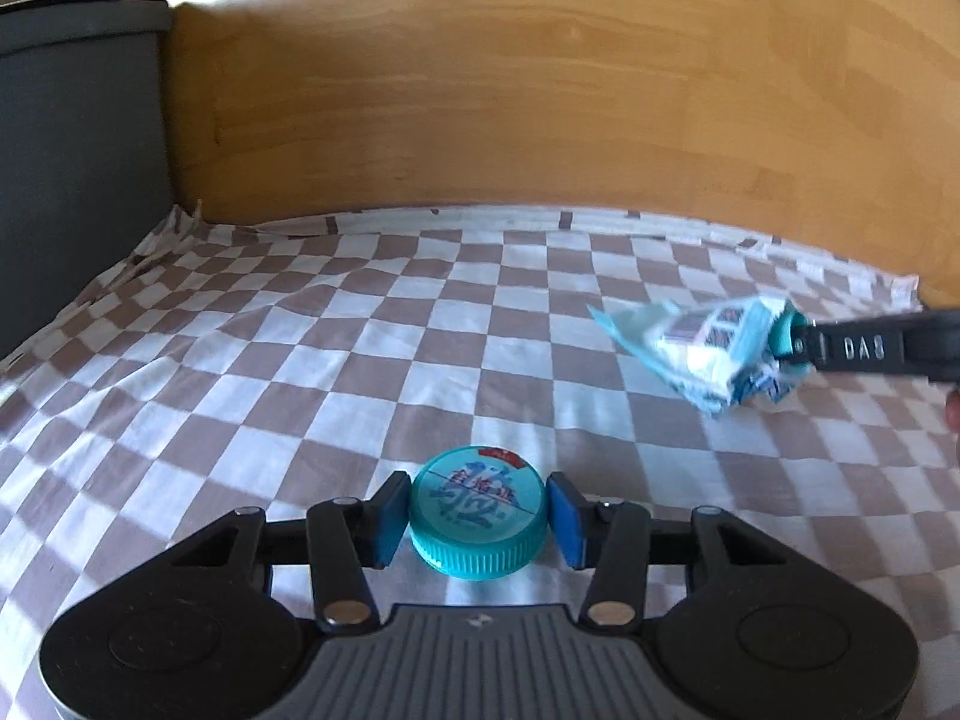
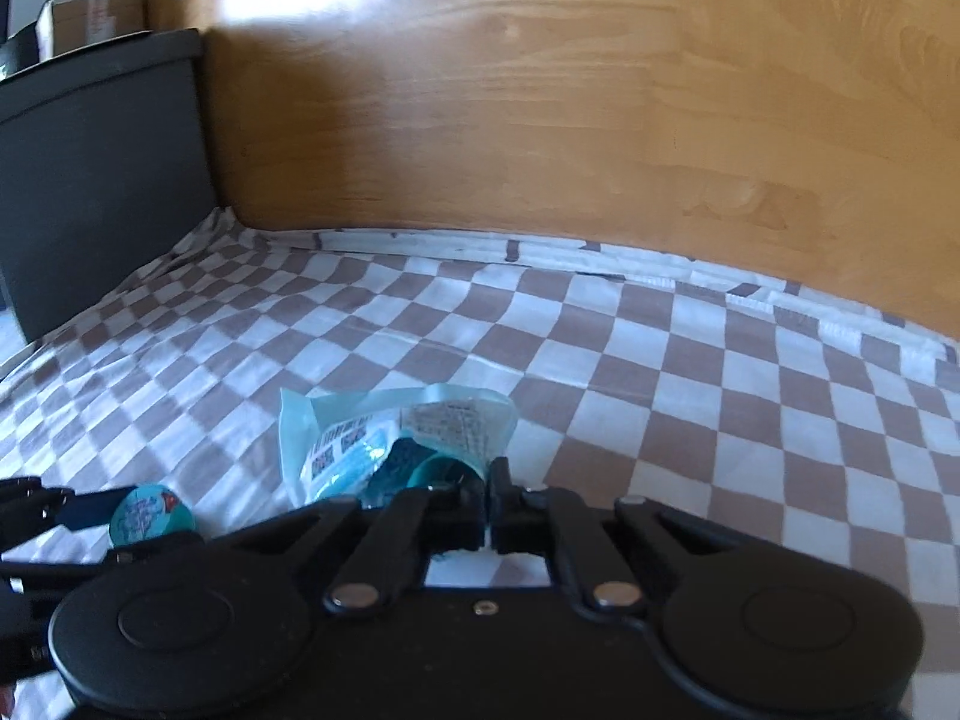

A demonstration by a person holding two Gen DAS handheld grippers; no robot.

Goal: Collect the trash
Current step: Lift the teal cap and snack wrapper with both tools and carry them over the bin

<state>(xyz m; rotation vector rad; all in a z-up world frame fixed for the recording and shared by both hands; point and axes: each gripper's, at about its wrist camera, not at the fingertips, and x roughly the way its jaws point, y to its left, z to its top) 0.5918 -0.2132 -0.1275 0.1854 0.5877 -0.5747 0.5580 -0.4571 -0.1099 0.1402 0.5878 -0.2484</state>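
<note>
A: What is the left gripper [image 1: 479,519] doing?

B: It is reaching low over the cloth [image 1: 300,360], a brown-and-white checked one, and a teal cap [image 1: 479,519] is sitting between its blue pads [image 1: 387,519]. The pads are standing right at the cap's two sides. Whether they are already pressing on it I cannot tell; there seems to be a sliver of gap on the right side.

A: And is the cap lifted?

B: It is looking as if it is resting on the cloth, printed top facing up.

A: The right gripper [image 2: 487,501]?

B: Its fingers are pressing together, pinching a crumpled blue-and-white wrapper [image 2: 384,438]. In the left wrist view the wrapper is hanging off its tip, off to the right of the cap and well apart from it, and it is blurring a little.

A: Is the wrapper touching the cloth?

B: In the left view it is appearing to hang above the cloth; in the right view I cannot tell.

A: What is lying behind all this?

B: A wooden board [image 1: 540,90] is rising along the far edge of the cloth, and a dark panel [image 1: 72,150] is standing at the left.
</note>
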